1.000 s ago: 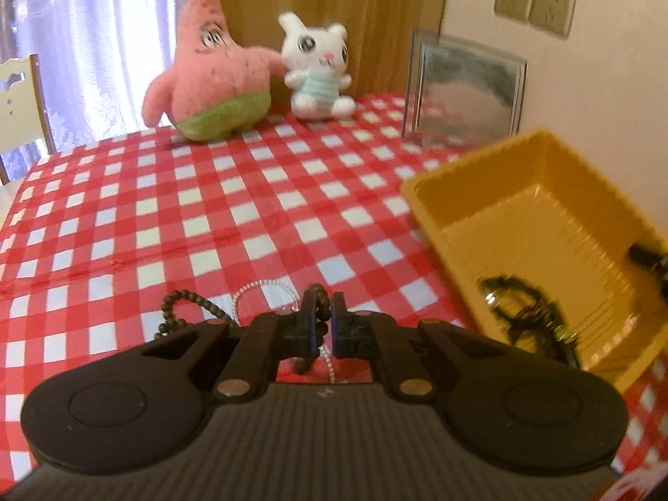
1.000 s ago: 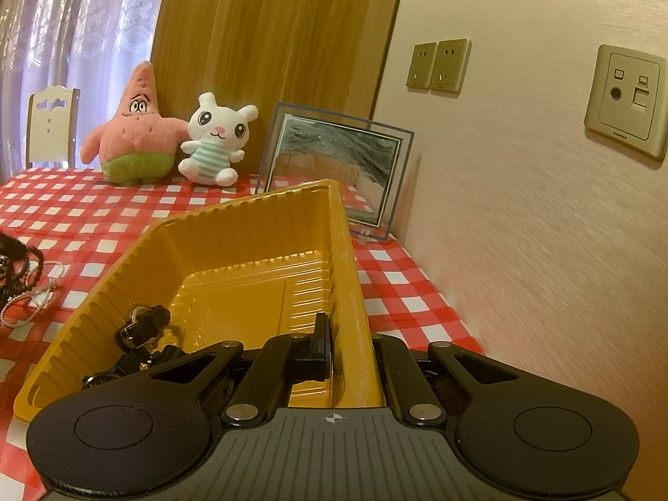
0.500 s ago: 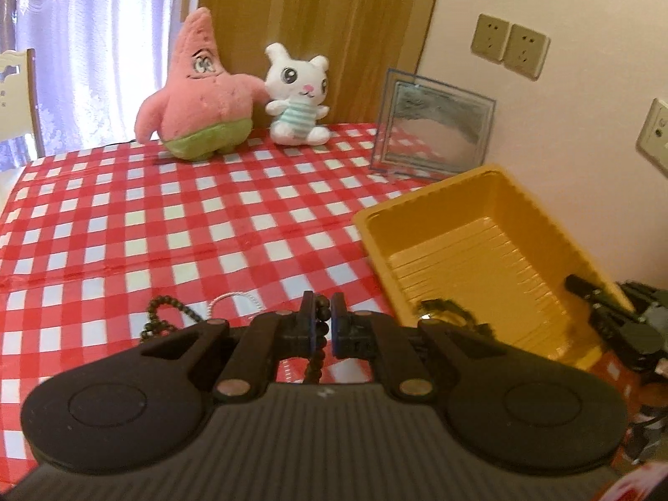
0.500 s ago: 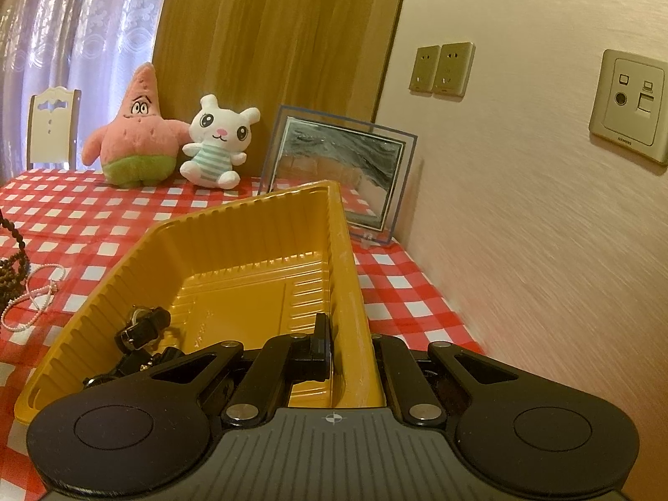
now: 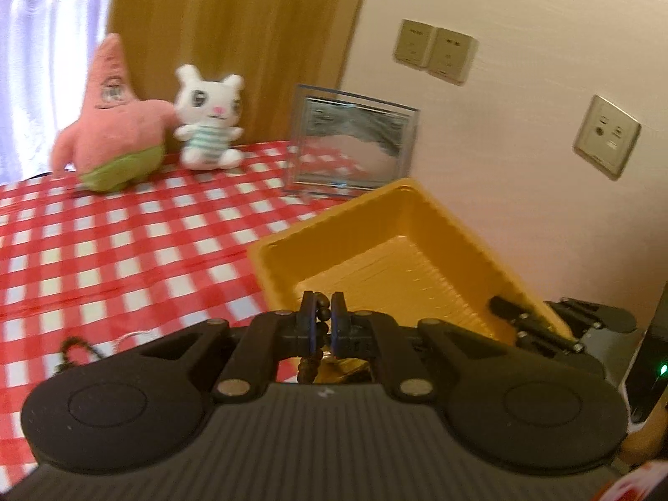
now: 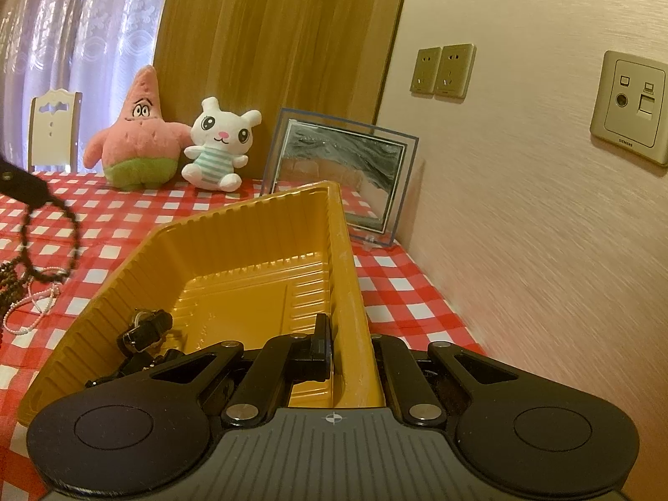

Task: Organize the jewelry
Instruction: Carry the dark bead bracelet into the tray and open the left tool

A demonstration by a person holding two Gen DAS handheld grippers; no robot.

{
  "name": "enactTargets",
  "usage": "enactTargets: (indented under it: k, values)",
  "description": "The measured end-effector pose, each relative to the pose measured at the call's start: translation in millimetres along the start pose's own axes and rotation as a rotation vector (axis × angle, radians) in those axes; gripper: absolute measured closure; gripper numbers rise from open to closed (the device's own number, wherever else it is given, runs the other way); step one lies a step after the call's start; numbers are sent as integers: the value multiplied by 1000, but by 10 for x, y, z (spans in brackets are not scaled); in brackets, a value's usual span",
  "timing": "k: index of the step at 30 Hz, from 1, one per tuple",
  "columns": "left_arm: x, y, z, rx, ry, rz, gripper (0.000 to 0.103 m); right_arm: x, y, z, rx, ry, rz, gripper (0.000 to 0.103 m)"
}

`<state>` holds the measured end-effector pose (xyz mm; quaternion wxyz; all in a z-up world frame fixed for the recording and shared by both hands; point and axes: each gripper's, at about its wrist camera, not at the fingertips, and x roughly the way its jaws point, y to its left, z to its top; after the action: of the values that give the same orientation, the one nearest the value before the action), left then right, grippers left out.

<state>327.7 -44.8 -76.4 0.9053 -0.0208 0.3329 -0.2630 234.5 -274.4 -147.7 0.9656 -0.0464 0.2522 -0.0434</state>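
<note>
Left gripper (image 5: 322,311) is clamped on a dark beaded bracelet (image 5: 311,359), the beads pinched between the 2 pads and the rest of the strand dangling below them, just over the near-left corner of the yellow tray (image 5: 267,263). From the right wrist camera, that same bracelet hangs as a loop off the left gripper's tip at the left edge of the picture, above the red-and-white checked tablecloth (image 6: 396,292) and clear of the tray's left wall.

Right gripper (image 6: 348,336) is pinched on the tray's right wall, 1 finger inside and 1 outside, jaws squeezed tight on the rim. In the left wrist view its fingers show at the tray's right rim.

Inside the tray, at its near-left corner, lies a black watch-like piece (image 6: 144,330) with more dark jewelry tangled beside it; the details are hard to make out. The rest of the tray floor is bare ribbed plastic.

Out on the tablecloth to the left of the tray, a thin white bead string (image 6: 39,304) lies in loops, and another dark bead strand (image 6: 10,288) sits right by it at the frame's edge.

Along the far edge of the table: a pink star plush (image 6: 140,137), a white bunny plush (image 6: 219,146) touching its arm, and a glass picture frame (image 6: 340,171) standing just behind the tray's far corner, near the wall.
</note>
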Motion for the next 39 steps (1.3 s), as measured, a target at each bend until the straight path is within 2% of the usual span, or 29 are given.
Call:
enactTargets:
  k: [12, 19, 24, 27, 33, 36, 39]
  values:
    - [509, -404, 113, -33, 13, -133, 98, 8, 9, 18, 4, -3, 4, 99]
    - [761, -450, 3, -66, 85, -134, 97, 7, 11, 8, 6, -3, 3, 99]
    - [812, -452, -42, -88, 101, -125, 87, 10, 16, 5, 5, -1, 3, 99]
    - [746, -439, -27, -110, 84, -138, 87, 10, 15, -2, 2, -1, 4, 99]
    - [330, -352, -3, -119, -21, -136, 87, 17, 14, -14, 1, 2, 3, 99]
    - [91, -226, -92, -112, -38, -90, 87, 17, 15, -15, 3, 2, 3, 99]
    - [-76, -60, -254, -120, -4, -8, 87, 13, 16, -18, 2, 3, 3, 99]
